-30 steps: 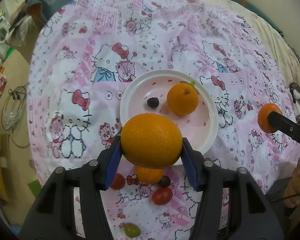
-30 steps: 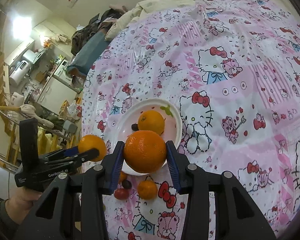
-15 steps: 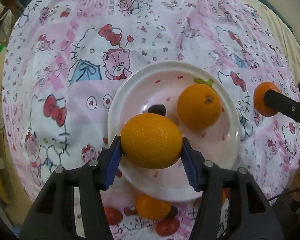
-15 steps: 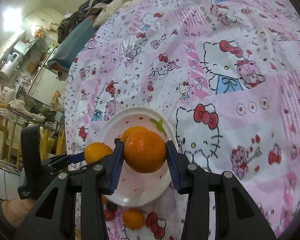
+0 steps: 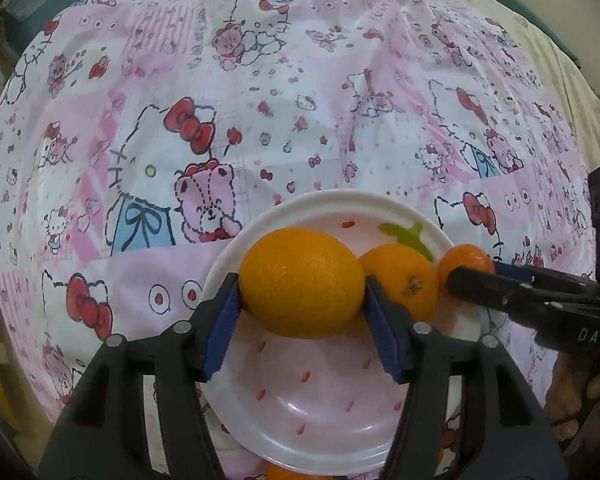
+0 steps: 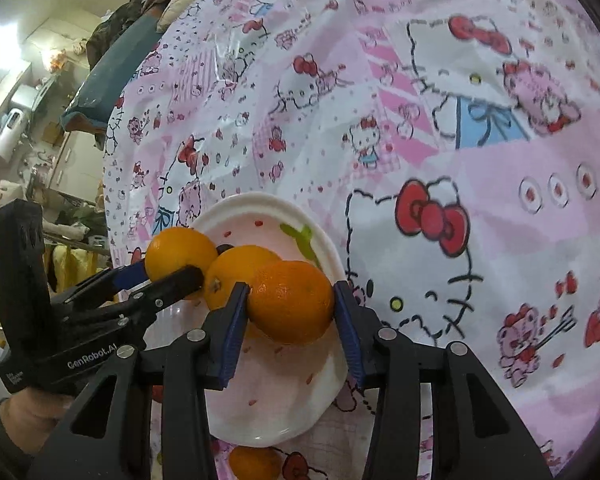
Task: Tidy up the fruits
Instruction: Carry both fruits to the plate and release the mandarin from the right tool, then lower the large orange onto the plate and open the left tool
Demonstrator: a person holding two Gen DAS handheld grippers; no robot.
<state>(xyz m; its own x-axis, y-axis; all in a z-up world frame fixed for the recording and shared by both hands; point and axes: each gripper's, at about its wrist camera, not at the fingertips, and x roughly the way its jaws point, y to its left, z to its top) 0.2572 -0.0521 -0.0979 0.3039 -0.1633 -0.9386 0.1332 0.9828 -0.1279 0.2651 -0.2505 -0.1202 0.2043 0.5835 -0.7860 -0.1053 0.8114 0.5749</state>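
Here both hand-held grippers are hovering over the plate (image 5: 260, 236) so their fruit can drop beside the orange (image 5: 400, 276) lying there: the left hand-held gripper (image 5: 302, 300) is clamping a big orange (image 5: 300, 280), the right hand-held gripper (image 6: 290, 312) a tangerine (image 6: 290, 300).

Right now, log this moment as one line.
left gripper: shut on orange, over plate | right gripper: shut on second orange, over plate | third orange: on plate

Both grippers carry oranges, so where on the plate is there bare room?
Near half of the plate, below the left gripper, is bare. The far side is crowded: the resting orange between both held oranges, right gripper alongside.
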